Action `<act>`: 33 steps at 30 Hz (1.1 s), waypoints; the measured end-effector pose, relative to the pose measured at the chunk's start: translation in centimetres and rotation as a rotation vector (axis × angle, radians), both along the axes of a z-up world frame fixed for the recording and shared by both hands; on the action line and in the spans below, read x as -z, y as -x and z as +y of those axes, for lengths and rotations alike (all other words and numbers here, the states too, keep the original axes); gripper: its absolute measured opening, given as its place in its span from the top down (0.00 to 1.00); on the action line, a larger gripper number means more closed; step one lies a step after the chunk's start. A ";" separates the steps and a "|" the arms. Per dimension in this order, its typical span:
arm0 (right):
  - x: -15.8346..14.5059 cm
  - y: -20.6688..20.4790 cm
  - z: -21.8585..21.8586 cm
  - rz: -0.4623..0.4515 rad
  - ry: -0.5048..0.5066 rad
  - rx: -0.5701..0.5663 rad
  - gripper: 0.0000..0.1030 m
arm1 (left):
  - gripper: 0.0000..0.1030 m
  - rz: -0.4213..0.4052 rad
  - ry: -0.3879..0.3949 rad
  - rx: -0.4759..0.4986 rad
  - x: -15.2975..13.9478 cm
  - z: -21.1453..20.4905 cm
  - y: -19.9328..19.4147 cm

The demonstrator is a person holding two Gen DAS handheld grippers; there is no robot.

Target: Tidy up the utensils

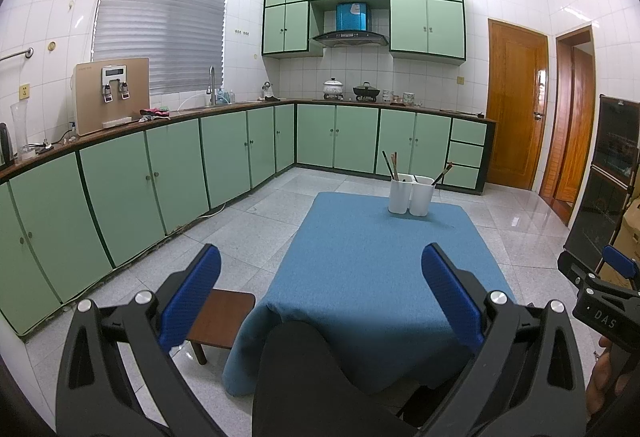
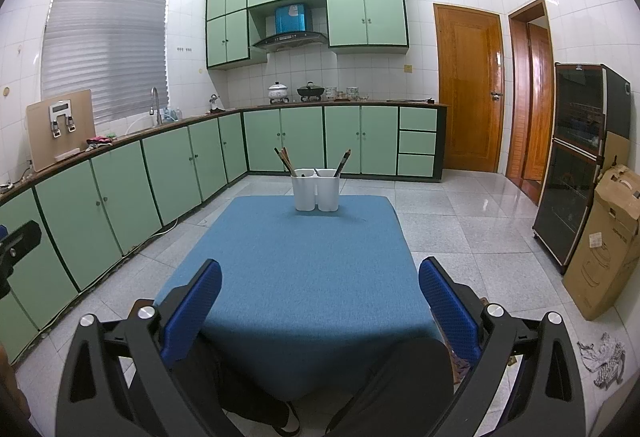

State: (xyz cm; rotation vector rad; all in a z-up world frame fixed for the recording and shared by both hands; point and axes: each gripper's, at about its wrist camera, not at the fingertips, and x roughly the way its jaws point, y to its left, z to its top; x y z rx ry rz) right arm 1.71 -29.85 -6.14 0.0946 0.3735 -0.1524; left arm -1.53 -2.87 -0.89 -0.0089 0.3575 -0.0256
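A white two-compartment utensil holder [image 1: 411, 195] [image 2: 316, 189] stands at the far end of a table covered with a blue cloth [image 1: 380, 265] [image 2: 296, 261]. Dark chopsticks [image 1: 390, 165] [image 2: 285, 158] lean out of its left compartment and more [image 1: 444, 173] [image 2: 343, 161] out of its right one. My left gripper [image 1: 320, 265] is open and empty, held above the table's near left corner. My right gripper [image 2: 320, 277] is open and empty above the near edge. The right gripper also shows at the right edge of the left wrist view [image 1: 600, 289].
A small brown stool [image 1: 222, 317] stands left of the table. Green cabinets [image 1: 160, 173] line the left and far walls. A dark cabinet [image 2: 580, 161] and a cardboard box [image 2: 604, 241] stand at the right. My dark-trousered knees [image 1: 304, 377] [image 2: 400, 389] sit below the near edge.
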 end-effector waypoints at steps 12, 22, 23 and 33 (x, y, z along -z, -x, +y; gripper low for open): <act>0.2 -0.1 0.4 -0.005 0.001 0.002 0.06 | 0.05 0.002 0.001 0.000 0.0 0.0 -0.1; 0.2 -0.1 0.6 -0.002 -0.004 0.000 0.06 | 0.05 0.007 0.006 -0.003 0.0 -0.3 -0.2; 0.2 -0.1 0.7 -0.002 -0.002 0.001 0.06 | 0.05 0.008 0.007 -0.002 0.0 -0.2 -0.2; 0.4 -0.2 0.8 -0.002 -0.005 0.002 0.06 | 0.05 0.012 0.009 -0.002 0.2 -0.2 -0.3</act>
